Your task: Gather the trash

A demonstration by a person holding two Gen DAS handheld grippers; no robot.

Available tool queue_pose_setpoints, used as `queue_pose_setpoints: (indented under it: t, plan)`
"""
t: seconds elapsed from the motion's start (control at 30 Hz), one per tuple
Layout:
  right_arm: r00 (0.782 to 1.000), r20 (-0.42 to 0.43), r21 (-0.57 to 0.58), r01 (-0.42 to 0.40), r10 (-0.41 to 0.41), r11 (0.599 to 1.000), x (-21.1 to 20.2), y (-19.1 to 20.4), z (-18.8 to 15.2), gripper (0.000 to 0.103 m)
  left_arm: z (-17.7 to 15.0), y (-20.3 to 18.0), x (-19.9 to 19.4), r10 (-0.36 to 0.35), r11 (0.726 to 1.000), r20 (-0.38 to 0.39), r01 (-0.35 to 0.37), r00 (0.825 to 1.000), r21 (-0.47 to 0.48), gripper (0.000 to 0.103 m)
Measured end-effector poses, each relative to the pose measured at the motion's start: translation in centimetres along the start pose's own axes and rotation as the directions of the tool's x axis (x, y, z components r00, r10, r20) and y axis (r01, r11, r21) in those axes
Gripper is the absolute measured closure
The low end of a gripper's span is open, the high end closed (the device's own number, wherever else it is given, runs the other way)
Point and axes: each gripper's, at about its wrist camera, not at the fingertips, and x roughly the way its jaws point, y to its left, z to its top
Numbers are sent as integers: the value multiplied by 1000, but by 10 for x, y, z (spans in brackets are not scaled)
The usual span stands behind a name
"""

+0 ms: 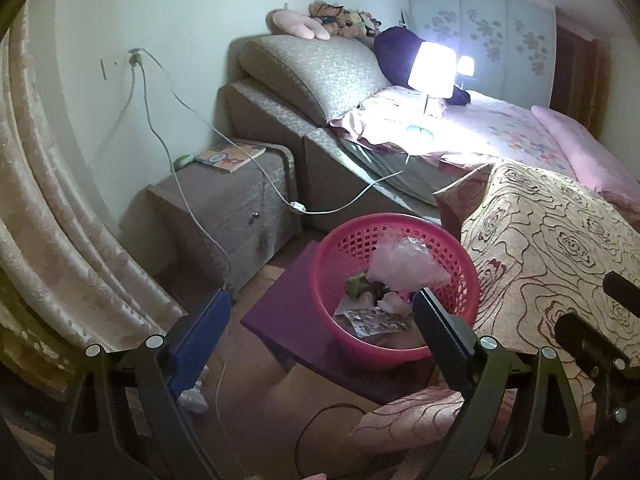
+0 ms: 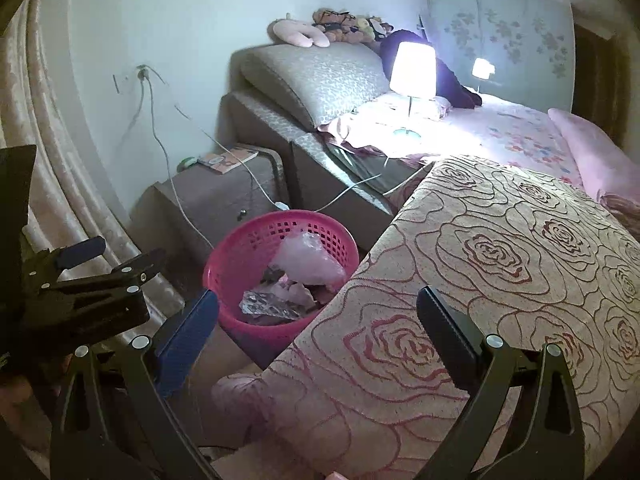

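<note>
Left gripper [image 1: 322,300]: yours, spread wide, empty.
Right gripper [image 2: 318,300]: also spread, empty.
Pink basket [image 1: 440,236]: rim between your left fingers.
Rose blanket [image 2: 500,248]: edge crowds your right.

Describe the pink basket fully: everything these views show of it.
The pink basket is round, plastic-looking, with a solid rim and lattice walls. It stands upright on a purple mat beside the rose-patterned cover. Inside lie a crumpled clear plastic bag, a printed wrapper and smaller scraps. Neither gripper touches it.
</note>
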Motion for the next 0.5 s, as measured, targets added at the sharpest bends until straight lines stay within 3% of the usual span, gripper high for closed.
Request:
queue_pose_setpoints:
  t: [0.5]
  plan:
    - [1000, -11, -4, 8, -8, 1000, -2, 3, -5, 7, -1, -2, 0, -13, 1000, -10, 13, 1000, -13, 11]
